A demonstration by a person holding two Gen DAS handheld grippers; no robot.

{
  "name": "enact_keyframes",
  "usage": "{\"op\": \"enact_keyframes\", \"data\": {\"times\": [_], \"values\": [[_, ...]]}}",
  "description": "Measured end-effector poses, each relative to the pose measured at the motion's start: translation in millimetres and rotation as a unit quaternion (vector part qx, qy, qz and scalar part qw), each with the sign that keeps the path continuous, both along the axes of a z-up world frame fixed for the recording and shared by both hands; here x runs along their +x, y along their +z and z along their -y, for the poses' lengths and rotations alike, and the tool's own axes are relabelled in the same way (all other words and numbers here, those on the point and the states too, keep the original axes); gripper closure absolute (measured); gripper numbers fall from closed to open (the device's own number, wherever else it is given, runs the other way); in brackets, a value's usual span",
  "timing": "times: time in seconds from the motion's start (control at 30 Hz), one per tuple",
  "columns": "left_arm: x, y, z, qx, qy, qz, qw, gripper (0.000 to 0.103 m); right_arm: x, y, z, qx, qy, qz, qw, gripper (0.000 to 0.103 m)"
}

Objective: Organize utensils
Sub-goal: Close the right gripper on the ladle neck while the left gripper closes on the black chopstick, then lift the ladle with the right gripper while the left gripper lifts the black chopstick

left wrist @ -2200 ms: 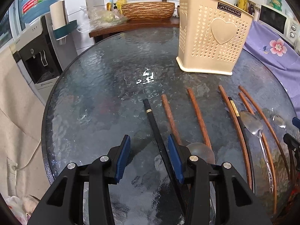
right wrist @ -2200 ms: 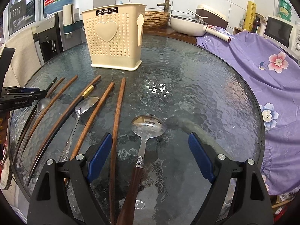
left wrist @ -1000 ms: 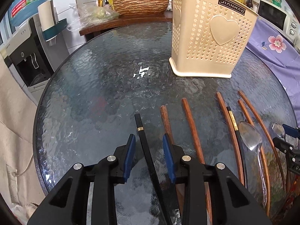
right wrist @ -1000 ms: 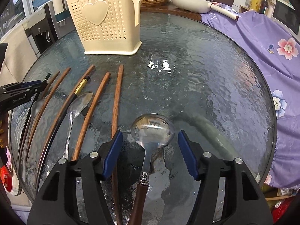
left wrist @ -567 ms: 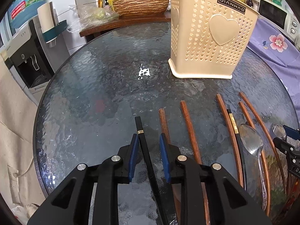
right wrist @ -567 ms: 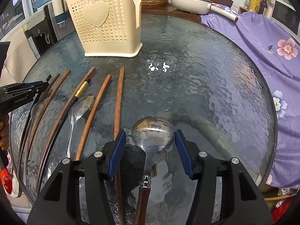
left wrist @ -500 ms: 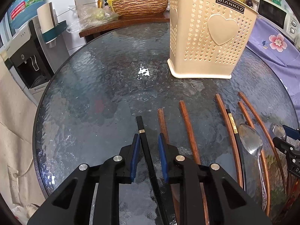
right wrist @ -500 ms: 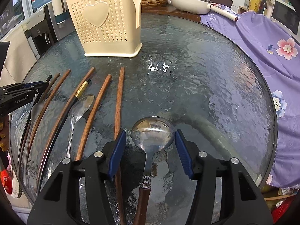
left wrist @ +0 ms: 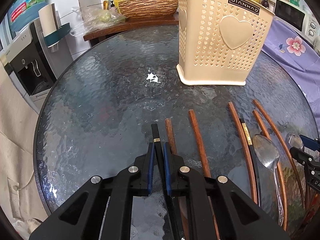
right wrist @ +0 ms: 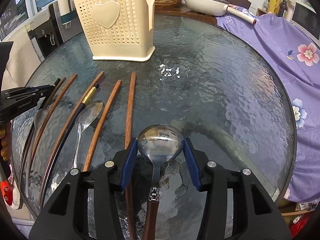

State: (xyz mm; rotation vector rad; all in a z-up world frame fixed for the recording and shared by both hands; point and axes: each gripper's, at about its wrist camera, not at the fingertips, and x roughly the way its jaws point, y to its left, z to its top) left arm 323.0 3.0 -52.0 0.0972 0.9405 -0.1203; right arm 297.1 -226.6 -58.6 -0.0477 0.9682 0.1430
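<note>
Blue-padded jaws of the left hand-held gripper (left wrist: 158, 150) are closing around a black chopstick (left wrist: 155, 134) near the desk's near edge. The right hand-held gripper (right wrist: 160, 147) is closing too, its pads at the bowl of a wooden-handled ladle spoon (right wrist: 160, 145). Farther back on the glass desk (right wrist: 210, 84) stands the cream utensil basket (right wrist: 116, 24).
</note>
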Motion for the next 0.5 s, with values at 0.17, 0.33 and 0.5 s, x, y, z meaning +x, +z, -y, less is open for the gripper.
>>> {"op": "enact_keyframes", "data": {"times": [0.17, 0.33, 0.5], "values": [[0.7, 0.3, -0.7, -0.003, 0.004, 0.002, 1.0, 0.095, 0.3, 0.2, 0.8, 0.001, 0.003, 0.001, 1.0, 0.055], [2.6, 0.5, -1.9, -0.009, 0.013, 0.005, 0.9999, 0.095, 0.6, -0.5, 1.3, 0.004, 0.007, 0.005, 1.0, 0.056], [4.9, 1.3, -4.7, -0.018, 0.017, 0.002, 0.9997, 0.096, 2.3, 0.0, 3.0, 0.017, 0.013, 0.006, 1.0, 0.056]]}}
